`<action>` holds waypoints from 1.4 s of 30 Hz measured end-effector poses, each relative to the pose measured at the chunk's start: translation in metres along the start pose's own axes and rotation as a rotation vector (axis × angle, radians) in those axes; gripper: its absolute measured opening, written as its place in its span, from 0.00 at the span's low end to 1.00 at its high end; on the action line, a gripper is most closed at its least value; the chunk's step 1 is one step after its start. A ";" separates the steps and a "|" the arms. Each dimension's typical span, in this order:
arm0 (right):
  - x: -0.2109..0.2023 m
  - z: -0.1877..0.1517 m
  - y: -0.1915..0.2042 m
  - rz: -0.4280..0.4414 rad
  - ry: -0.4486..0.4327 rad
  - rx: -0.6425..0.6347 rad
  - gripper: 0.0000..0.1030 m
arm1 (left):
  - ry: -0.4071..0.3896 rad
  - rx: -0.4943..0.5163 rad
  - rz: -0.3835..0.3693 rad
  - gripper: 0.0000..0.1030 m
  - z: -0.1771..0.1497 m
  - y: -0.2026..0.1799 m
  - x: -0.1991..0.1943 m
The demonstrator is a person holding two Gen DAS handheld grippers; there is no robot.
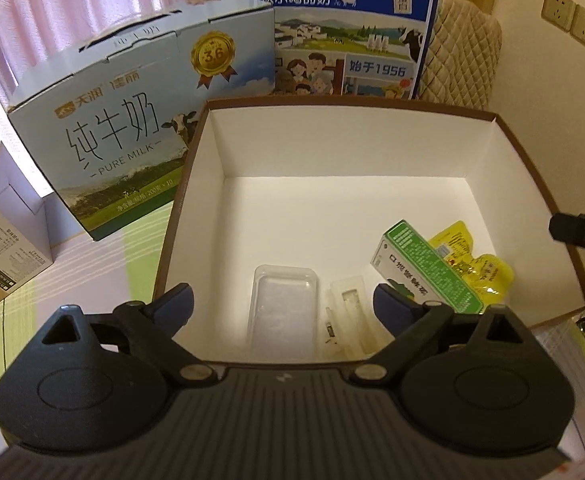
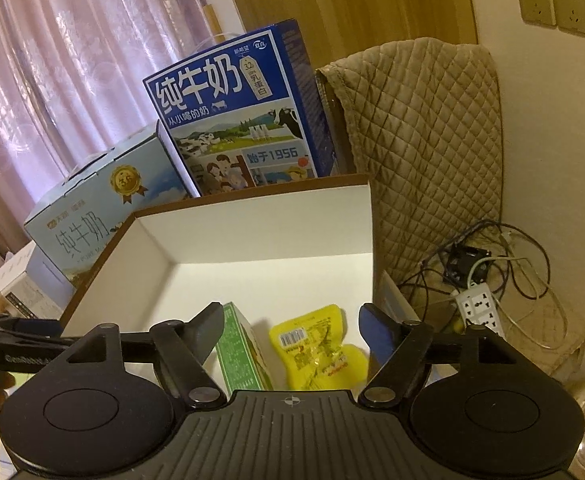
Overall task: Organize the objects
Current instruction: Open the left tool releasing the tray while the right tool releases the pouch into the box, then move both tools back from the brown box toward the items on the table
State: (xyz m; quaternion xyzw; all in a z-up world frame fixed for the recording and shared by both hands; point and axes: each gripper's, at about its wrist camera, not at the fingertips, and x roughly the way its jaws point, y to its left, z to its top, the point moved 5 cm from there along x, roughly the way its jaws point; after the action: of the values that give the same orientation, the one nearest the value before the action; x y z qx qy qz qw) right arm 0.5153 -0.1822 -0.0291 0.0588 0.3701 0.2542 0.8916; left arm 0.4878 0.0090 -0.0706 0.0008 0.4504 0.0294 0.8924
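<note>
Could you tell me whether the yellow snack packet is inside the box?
Inside: the yellow snack packet lies on the box's white floor beside the green carton.

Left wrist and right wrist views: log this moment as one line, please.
box: open, holds clear tray, green carton, yellow pouch | left gripper: open, empty | right gripper: open, empty, above pouch

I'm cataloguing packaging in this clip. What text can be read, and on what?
"纯牛奶", "PURE MILK", "3.6": pale blue milk carton.
"纯牛奶", "从小喝的奶", "始于1956": dark blue milk carton.
Green box in the open white box: print too blurred.
Yellow packet: barcode, print too small.
</note>
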 end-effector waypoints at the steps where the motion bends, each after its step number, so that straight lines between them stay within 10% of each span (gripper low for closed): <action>1: -0.003 0.000 0.000 -0.003 -0.001 0.000 0.70 | -0.005 -0.002 -0.002 0.92 -0.001 -0.001 -0.004; 42: -0.129 -0.108 0.061 0.088 0.095 -0.113 0.71 | -0.095 -0.135 -0.042 0.92 -0.138 -0.007 -0.168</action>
State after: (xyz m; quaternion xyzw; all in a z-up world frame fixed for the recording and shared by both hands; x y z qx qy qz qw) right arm 0.3389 -0.2023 -0.0072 0.0124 0.3942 0.3164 0.8628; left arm 0.2777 -0.0105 -0.0183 -0.0676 0.4046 0.0407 0.9111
